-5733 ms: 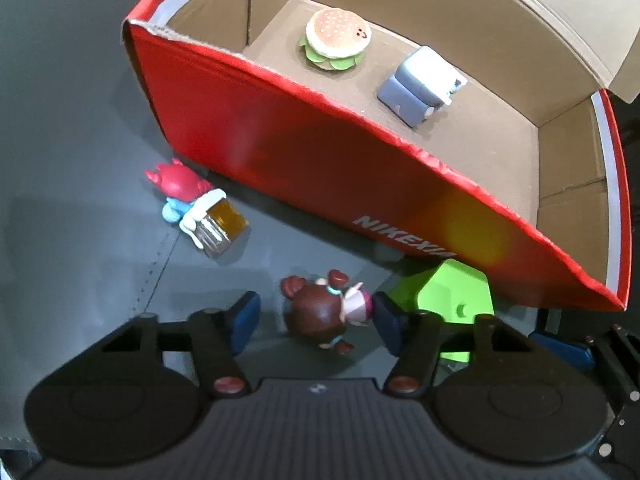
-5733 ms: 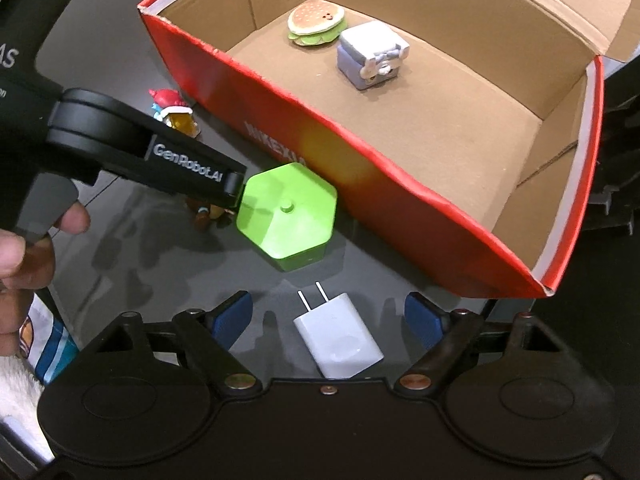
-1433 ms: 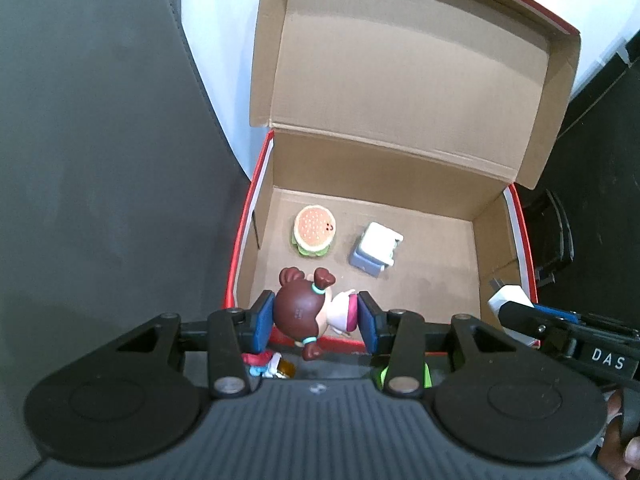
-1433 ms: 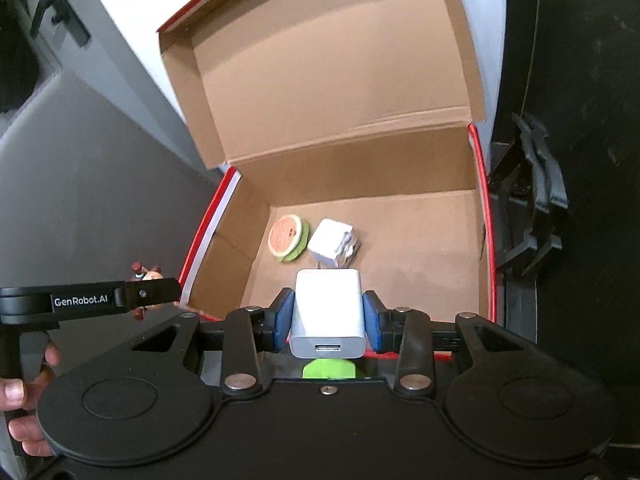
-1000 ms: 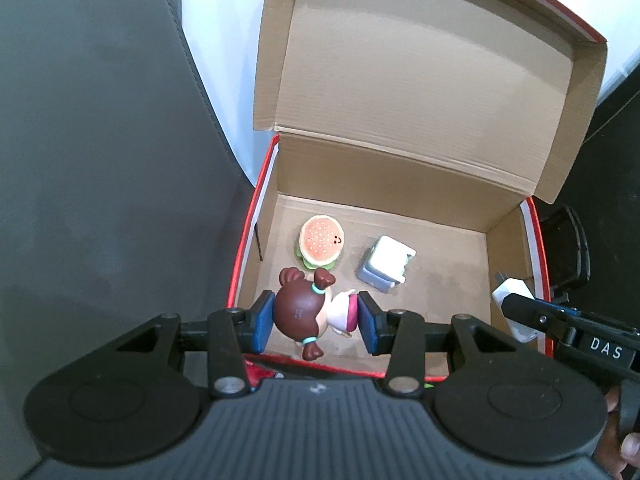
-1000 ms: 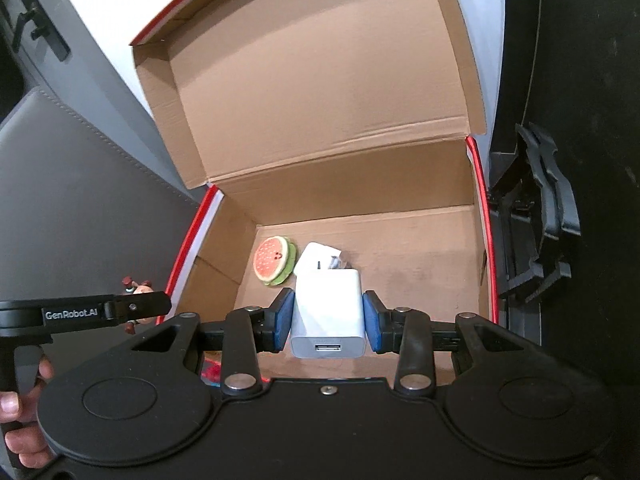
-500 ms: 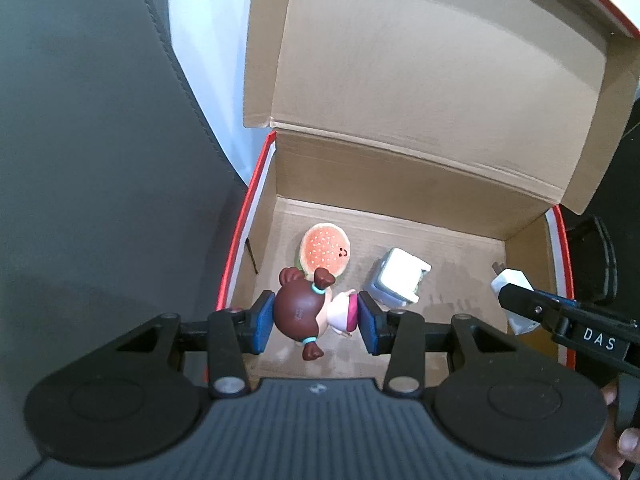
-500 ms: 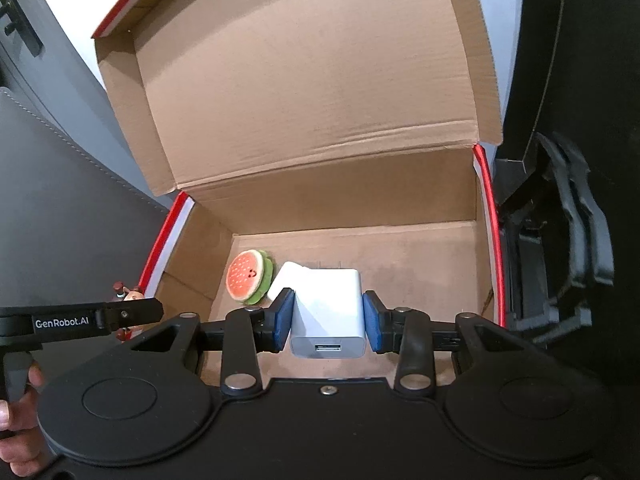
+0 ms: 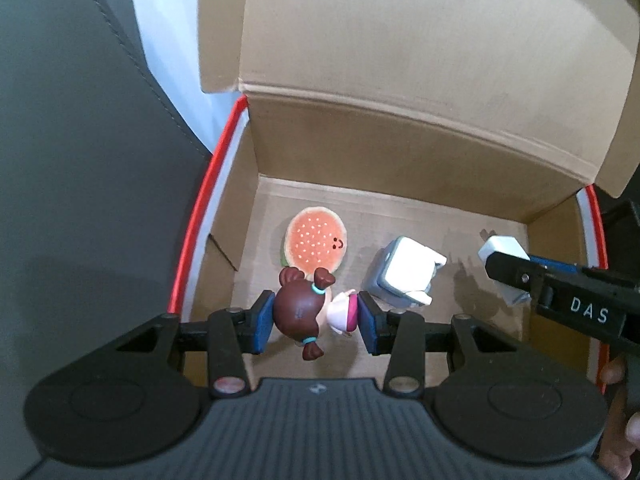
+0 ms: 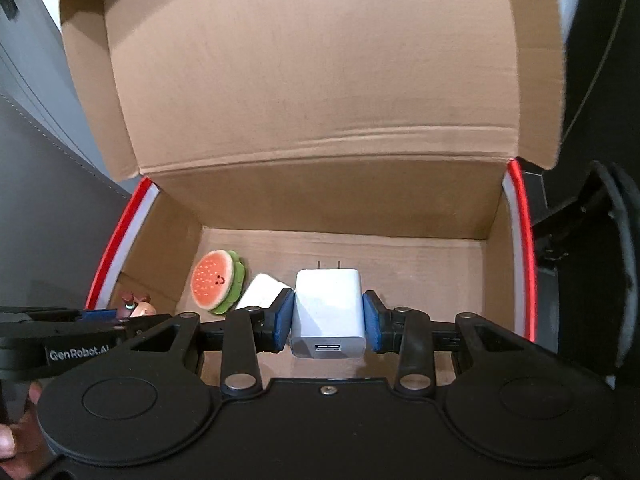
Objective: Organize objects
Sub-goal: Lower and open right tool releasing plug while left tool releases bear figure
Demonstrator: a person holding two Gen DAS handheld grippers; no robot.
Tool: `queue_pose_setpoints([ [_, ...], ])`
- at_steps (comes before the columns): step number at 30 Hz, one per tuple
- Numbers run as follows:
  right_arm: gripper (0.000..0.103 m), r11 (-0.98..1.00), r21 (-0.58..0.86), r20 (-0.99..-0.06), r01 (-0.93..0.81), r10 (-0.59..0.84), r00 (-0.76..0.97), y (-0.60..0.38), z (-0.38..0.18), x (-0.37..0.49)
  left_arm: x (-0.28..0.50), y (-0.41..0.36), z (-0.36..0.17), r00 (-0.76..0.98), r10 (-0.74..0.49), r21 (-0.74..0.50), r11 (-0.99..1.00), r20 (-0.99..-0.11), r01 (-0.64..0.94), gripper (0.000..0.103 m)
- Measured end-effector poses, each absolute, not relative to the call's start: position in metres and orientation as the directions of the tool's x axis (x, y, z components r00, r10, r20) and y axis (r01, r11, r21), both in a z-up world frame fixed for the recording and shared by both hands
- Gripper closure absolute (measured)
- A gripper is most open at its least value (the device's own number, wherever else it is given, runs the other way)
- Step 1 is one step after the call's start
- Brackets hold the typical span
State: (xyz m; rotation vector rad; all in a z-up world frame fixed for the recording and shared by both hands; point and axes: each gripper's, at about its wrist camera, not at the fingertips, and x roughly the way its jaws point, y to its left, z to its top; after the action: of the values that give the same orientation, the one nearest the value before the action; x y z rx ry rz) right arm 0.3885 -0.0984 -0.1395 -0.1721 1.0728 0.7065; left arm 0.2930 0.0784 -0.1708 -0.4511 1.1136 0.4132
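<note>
1. Left gripper (image 9: 317,317): jaws clamped on a brown-haired doll figurine (image 9: 306,311), held over the box floor, not released.
2. Right gripper (image 10: 327,321): jaws clamped on a white USB charger (image 10: 327,312), likewise unreleased.
3. Already stowed in the cardboard box (image 10: 420,264): burger toy (image 9: 315,243) and a white-grey toy (image 9: 406,277), possibly a toaster.
4. Judgement: two placements outstanding.

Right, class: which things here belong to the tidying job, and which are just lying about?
In the job: doll in left gripper; charger in right gripper; box; burger; white toy.

Lying about: grey seat; black rack.
</note>
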Motion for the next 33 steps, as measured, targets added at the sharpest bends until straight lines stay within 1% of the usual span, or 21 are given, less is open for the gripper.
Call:
queue_pose_setpoints([
  [4, 0.066, 0.764, 0.167, -0.860, -0.623, 0.422, 0.287, -0.088, -0.146, 0.395, 0.301, 0.077, -0.180, 0.368, 0.085, -0.131, 0.843, -0.926, -0.523, 0.060],
  [8, 0.066, 0.755, 0.090, -0.871, -0.650, 0.376, 0.316, -0.078, -0.154, 0.397, 0.308, 0.074, -0.186, 0.354, 0.081, -0.122, 0.849, -0.932, -0.514, 0.060],
  [17, 0.066, 0.735, 0.026, -0.892, -0.677, 0.322, 0.316, -0.066, -0.170, 0.402, 0.320, 0.070, -0.203, 0.315, 0.075, -0.099, 0.860, -0.946, -0.501, 0.060],
  [26, 0.066, 0.723, -0.039, -0.901, -0.689, 0.274, 0.338, -0.058, -0.186, 0.406, 0.326, 0.069, -0.207, 0.297, 0.083, -0.086, 0.854, -0.951, -0.513, 0.060],
  [29, 0.065, 0.728, -0.063, -0.902, -0.683, 0.251, 0.351, -0.056, -0.191, 0.408, 0.328, 0.070, -0.203, 0.297, 0.086, -0.084, 0.852, -0.951, -0.517, 0.058],
  [33, 0.064, 0.717, -0.064, -0.897, -0.694, 0.263, 0.355, -0.056, -0.185, 0.404, 0.325, 0.070, -0.196, 0.305, 0.091, -0.083, 0.854, -0.948, -0.514, 0.057],
])
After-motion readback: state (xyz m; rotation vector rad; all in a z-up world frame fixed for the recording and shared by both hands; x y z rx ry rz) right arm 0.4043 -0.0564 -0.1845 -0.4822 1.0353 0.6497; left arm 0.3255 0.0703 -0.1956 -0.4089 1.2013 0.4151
